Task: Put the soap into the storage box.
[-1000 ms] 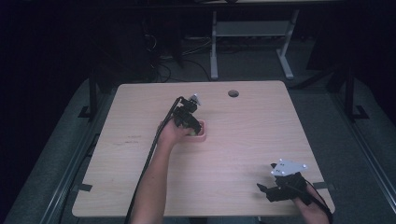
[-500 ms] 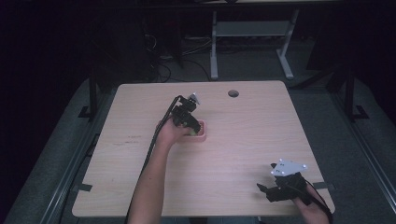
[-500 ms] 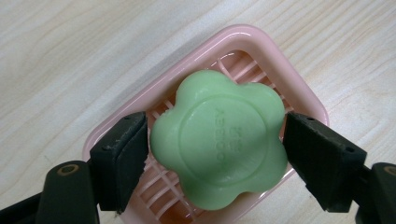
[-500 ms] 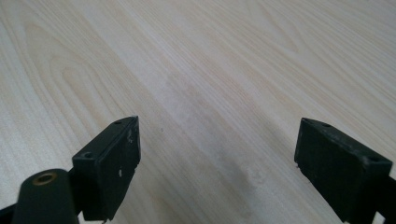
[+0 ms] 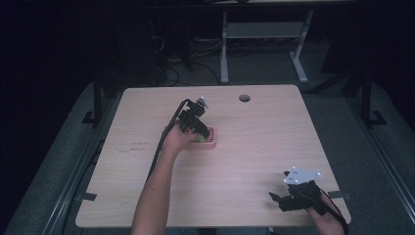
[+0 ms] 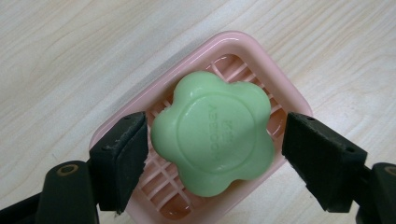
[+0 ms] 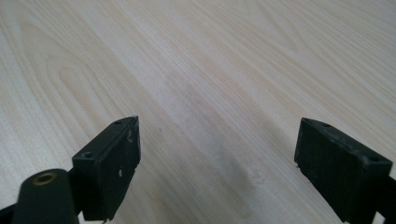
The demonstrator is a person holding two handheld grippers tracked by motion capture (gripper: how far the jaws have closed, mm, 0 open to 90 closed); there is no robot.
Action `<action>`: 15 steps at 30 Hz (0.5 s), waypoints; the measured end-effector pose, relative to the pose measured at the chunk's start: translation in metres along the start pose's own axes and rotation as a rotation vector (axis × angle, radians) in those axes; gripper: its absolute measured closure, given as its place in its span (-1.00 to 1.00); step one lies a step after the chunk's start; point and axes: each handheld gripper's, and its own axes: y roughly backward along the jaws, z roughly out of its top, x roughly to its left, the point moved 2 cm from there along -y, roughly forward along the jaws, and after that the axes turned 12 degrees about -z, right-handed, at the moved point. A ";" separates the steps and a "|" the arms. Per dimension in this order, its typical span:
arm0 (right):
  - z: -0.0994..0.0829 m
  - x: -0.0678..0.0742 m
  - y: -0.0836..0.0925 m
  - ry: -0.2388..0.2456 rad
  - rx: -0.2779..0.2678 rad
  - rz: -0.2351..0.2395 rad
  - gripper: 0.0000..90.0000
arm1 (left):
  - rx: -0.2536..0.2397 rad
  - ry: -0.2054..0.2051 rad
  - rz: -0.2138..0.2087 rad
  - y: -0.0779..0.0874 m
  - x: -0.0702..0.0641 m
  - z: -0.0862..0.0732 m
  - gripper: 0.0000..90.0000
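Note:
A green flower-shaped soap (image 6: 212, 140) lies in a pink slatted soap dish (image 6: 243, 44) on the wooden table. My left gripper (image 6: 215, 126) hangs straight over it, open, with one jaw on each side of the soap. The left jaw sits right at the soap's edge and the right jaw stands a little apart from it. In the high view the left gripper (image 5: 198, 128) is at the table's middle, over the dish (image 5: 214, 139). My right gripper (image 5: 280, 199) rests near the front right corner, open, and between its jaws (image 7: 217, 130) there is bare wood.
The light wooden table (image 5: 254, 147) has a round cable hole (image 5: 244, 98) near its far edge. A black cable (image 5: 161, 142) trails from the left gripper along the forearm. Beyond the table, desk legs (image 5: 224, 54) stand on a dark floor.
The left gripper stays over the dish; only the forearm has swung slightly. The right gripper has not moved.

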 end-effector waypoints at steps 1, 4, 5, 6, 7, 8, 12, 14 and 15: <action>0.000 0.000 0.000 0.002 0.000 0.001 -0.69 | 0.000 0.004 0.000 0.001 -0.001 0.000 -0.50; 0.000 0.000 -0.001 0.028 0.000 -0.004 -0.69 | -0.010 -0.002 0.000 0.003 -0.003 0.000 -0.50; -0.001 0.000 -0.001 0.028 -0.002 -0.004 -0.69 | -0.017 -0.002 -0.001 0.003 -0.003 -0.001 -0.50; 0.000 -0.001 -0.001 0.026 -0.003 -0.004 -0.69 | -0.016 -0.008 -0.001 0.004 -0.004 -0.001 -0.50; -0.001 0.000 -0.001 0.017 0.004 -0.004 -0.69 | -0.020 -0.013 -0.001 0.005 -0.004 -0.001 -0.50; -0.001 -0.001 -0.001 0.015 0.002 -0.006 -0.69 | -0.023 -0.013 -0.003 0.005 -0.005 -0.001 -0.51; -0.001 -0.001 -0.001 0.014 0.008 -0.005 -0.69 | -0.031 -0.025 -0.005 0.008 -0.009 -0.002 -0.51; -0.001 0.000 -0.001 0.011 0.008 -0.004 -0.69 | -0.038 -0.033 -0.005 0.011 -0.010 -0.003 -0.51; -0.001 0.000 -0.001 0.007 0.009 -0.004 -0.69 | -0.045 -0.033 -0.004 0.012 -0.011 -0.003 -0.51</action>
